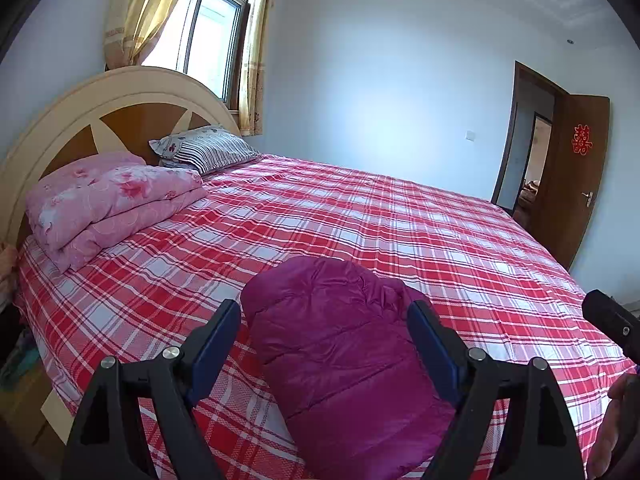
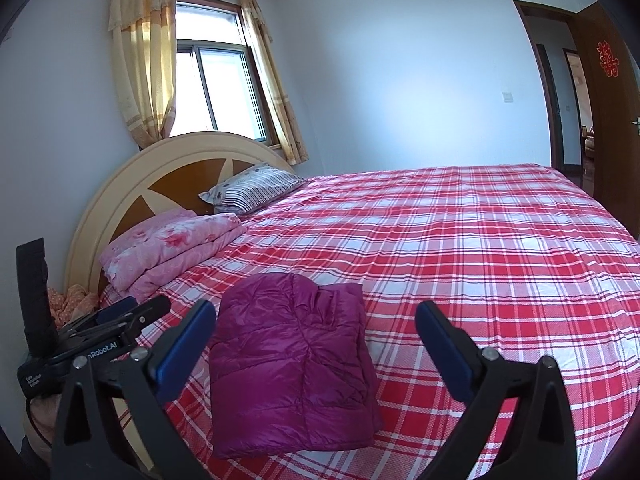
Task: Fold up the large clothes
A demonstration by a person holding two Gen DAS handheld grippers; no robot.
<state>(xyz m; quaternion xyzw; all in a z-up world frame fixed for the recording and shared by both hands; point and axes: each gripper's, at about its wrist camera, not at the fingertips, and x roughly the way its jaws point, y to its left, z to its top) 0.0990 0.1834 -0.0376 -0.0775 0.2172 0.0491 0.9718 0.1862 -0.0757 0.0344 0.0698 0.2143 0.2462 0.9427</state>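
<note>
A magenta puffer jacket [image 1: 344, 356] lies folded into a compact bundle on the red plaid bed sheet [image 1: 400, 220], near the bed's near edge. It also shows in the right wrist view [image 2: 292, 360]. My left gripper [image 1: 326, 320] is open and empty, held above the bundle with a finger on either side of it in view. My right gripper [image 2: 316, 324] is open and empty, just before the bundle. The left gripper [image 2: 132, 312] shows at the left of the right wrist view.
A folded pink floral quilt [image 1: 108, 200] and a striped pillow [image 1: 208, 148] lie by the arched headboard [image 1: 100, 100]. The plaid sheet [image 2: 460, 240] stretches wide to the right. An open brown door [image 1: 572, 176] stands far right. A window with curtains [image 2: 212, 80] is behind the headboard.
</note>
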